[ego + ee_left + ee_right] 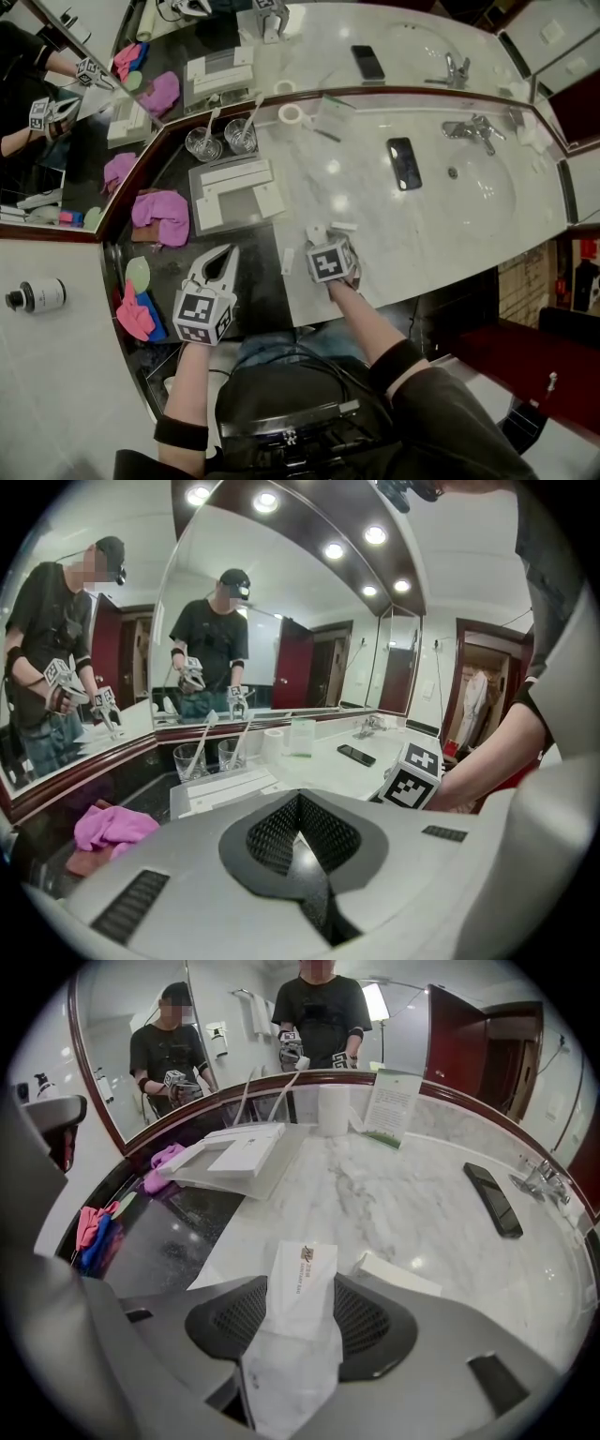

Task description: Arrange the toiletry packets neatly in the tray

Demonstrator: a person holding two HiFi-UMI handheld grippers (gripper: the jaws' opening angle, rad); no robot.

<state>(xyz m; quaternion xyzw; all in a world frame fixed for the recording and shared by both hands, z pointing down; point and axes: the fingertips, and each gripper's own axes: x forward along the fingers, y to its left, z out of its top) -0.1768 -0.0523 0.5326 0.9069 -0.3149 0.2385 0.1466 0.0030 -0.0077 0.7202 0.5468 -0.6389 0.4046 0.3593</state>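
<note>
Right gripper view showed the right tool (302,1312) pinching a flat white paper packet (305,1274), its pads against the packet's two long edges, at the near edge of the marble surface (403,1194). The packet looked light, thin and limp, with its near end crumpled, so a hard squeeze would probably buckle it. A gentle hold across the flatter printed half seemed the safest place to take it, and it would likely slide easily on the polished stone. The left tool (300,803), pressed together with nothing in it, hung over the dark left part of the surface. Three loose pieces lay near: the pinched packet, one small white box (394,1274) just right of it, and one slim packet (288,261) to its left. The tray (240,202), farther off and left, held what looked like four white boxes around a bare middle. Two glasses (203,141) stood beyond it.
</note>
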